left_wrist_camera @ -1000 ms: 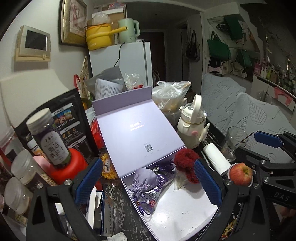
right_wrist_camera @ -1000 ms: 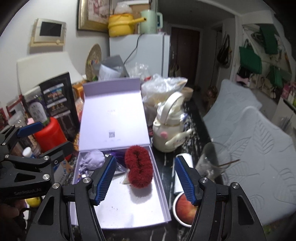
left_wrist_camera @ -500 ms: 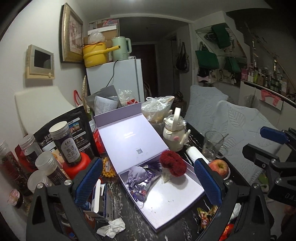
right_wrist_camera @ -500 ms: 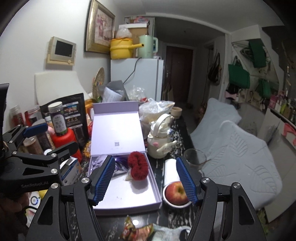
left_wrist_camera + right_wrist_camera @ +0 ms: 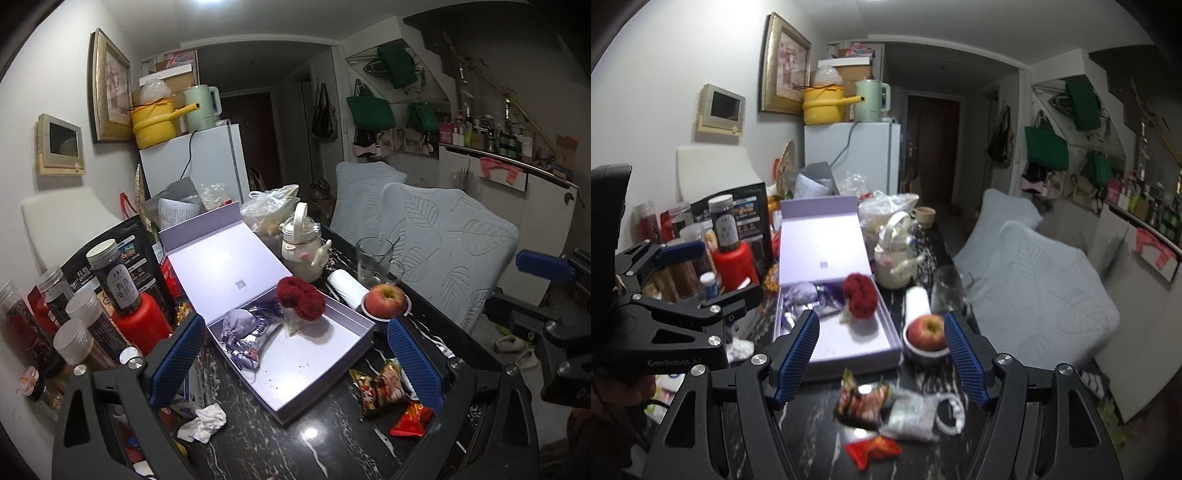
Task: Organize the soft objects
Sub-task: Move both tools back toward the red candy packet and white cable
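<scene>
1. The left gripper (image 5: 295, 354) hangs above the near edge of the dark marble table (image 5: 258, 435), its blue-padded fingers (image 5: 177, 358) spread wide with nothing between them.
2. The right gripper (image 5: 881, 354) is likewise wide open and empty, held back from the table's near end.
3. In front of both sits a lilac gift box (image 5: 325, 354), its hinged lid (image 5: 225, 269) standing open and leaning back toward the wall.
4. A fluffy red scrunchie (image 5: 301, 301) lies in the far end of the box tray, right by the hinge line.
5. Just beside it, toward the jars, a pale lilac pouch (image 5: 238, 325) rests in the tray on a heap of purple cord and wrapping.
6. The near half of the tray shows bare white floor with a few dark specks.
7. Outside the box, on its right, an apple (image 5: 384, 299) sits in a small white bowl, with a white roll (image 5: 345, 288) and a glass cup (image 5: 373, 260) just beyond it.
8. A cream teapot (image 5: 301, 254) stands beside the open lid.
9. Snack wrappers (image 5: 384, 387) lie on the table near the right finger of the left gripper, and a crumpled tissue (image 5: 203, 421) lies near its left finger.
10. Jars and a red bottle (image 5: 142, 325) crowd the wall side.
</scene>
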Tool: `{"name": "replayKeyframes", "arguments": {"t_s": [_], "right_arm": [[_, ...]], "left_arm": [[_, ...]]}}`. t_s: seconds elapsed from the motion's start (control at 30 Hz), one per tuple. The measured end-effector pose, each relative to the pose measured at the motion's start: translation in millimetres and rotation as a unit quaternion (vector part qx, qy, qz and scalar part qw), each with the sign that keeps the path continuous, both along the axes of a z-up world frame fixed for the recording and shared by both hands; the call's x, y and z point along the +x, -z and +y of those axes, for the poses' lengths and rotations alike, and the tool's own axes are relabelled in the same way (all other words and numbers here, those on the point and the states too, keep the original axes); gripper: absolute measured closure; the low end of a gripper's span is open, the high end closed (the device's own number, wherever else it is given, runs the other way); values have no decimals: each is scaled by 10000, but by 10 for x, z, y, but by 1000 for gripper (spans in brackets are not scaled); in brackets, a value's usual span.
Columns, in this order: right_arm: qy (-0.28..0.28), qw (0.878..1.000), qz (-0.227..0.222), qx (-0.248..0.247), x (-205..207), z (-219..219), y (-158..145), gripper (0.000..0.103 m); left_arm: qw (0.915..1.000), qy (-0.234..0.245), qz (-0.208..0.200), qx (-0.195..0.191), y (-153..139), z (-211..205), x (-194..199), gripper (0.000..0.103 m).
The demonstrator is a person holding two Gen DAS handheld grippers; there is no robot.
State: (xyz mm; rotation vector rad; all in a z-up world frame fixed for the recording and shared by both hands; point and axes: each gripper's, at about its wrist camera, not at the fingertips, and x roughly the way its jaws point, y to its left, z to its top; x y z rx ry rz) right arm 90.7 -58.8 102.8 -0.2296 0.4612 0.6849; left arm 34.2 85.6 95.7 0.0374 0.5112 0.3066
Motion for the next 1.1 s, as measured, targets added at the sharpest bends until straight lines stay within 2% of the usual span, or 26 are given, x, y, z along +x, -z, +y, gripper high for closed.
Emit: {"name": "replayKeyframes", "arguments": {"t_s": [0.17,0.33,0.63,0.9,1.1], "right_arm": [[83,9999,86,-41,-145,-197,121,32],[208,9996,173,-36,-260,-405,233,32],[446,9986,267,-118,-422,-689,439,32],[606,9969,481,-118,-461,-838,657,32],[602,9963,601,-149,-464,-865,872,28]], "left_arm": [[9997,190,-134,-116,46,-132,-146,2],[9980,584,-43,-242,142,-291,-223,2],[9956,863,68,-356,342,-477,-272,2],[9932,1001,355,-484,599,-552,-214,2],[9900,1151,615,-539,853,-649,-151,2]]}}
